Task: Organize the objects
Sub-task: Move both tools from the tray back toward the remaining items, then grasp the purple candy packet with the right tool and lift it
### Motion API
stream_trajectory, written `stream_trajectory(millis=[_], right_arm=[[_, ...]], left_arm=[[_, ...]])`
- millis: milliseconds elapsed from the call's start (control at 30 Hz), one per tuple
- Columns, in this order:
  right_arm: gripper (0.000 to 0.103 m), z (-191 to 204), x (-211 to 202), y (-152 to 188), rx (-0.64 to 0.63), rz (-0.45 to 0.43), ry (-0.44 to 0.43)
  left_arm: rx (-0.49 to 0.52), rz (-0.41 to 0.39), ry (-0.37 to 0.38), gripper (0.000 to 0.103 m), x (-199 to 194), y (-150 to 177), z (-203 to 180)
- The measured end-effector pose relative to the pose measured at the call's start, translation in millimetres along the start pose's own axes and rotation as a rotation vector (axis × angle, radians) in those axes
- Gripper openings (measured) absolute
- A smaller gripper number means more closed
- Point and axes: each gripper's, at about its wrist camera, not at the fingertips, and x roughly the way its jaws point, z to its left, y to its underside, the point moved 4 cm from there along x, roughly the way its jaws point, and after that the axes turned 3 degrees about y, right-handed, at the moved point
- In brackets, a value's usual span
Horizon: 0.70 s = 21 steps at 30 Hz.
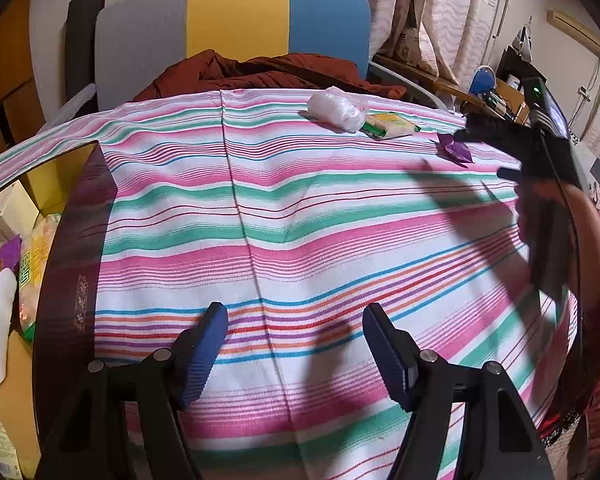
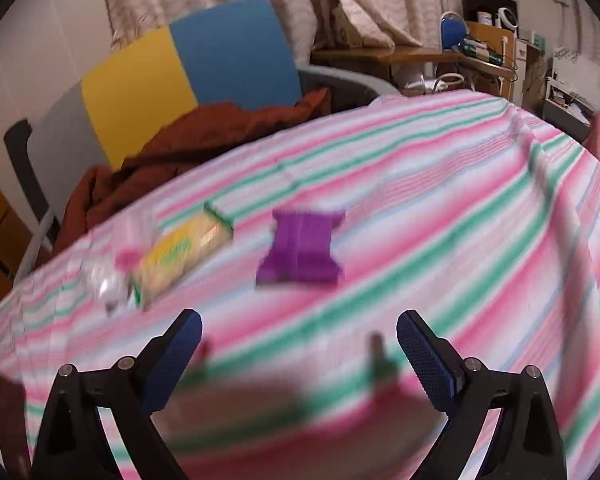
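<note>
Left gripper [image 1: 296, 344], angled downward over the striped cloth-covered tabletop [image 1: 300, 216], jaws spread, nothing between them. Right gripper [image 2: 300, 356], likewise tilted down and released, faces a folded purple paper piece [image 2: 302, 252]. Near the far edge lie a yellow-green snack packet [image 1: 388, 126], its print unreadable, and what seems a crumpled clear plastic bag [image 1: 336, 109]. A dark open box [image 1: 66, 280] holds packets at the left edge.

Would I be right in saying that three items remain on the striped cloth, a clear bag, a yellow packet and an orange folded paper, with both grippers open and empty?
Not quite: the folded paper is purple, as the right wrist view shows. The clear bag, yellow packet, striped cloth and open, empty left gripper and right gripper are correct.
</note>
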Motion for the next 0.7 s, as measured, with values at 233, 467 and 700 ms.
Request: stream_trajectory(millis=[233,467,700], right_arm=[[0.079,6.3,42.3,-29.0,-0.015,-0.02,0.047],[0.049,12.1,59.7,-28.9,-0.033,0.0,0.038],[0.046,16.8,61.4,-26.1,-0.074,-0.003,0.07]], left_arm=[[-0.018,0.008,0.007,0.071,9.5,-13.8,1.8],[-0.02,-0.003,0.024,0.071,28.7,-47.0,-9.7],[-0.064,-0.04,0.044,0.075,59.9,-109.9,-25.3]])
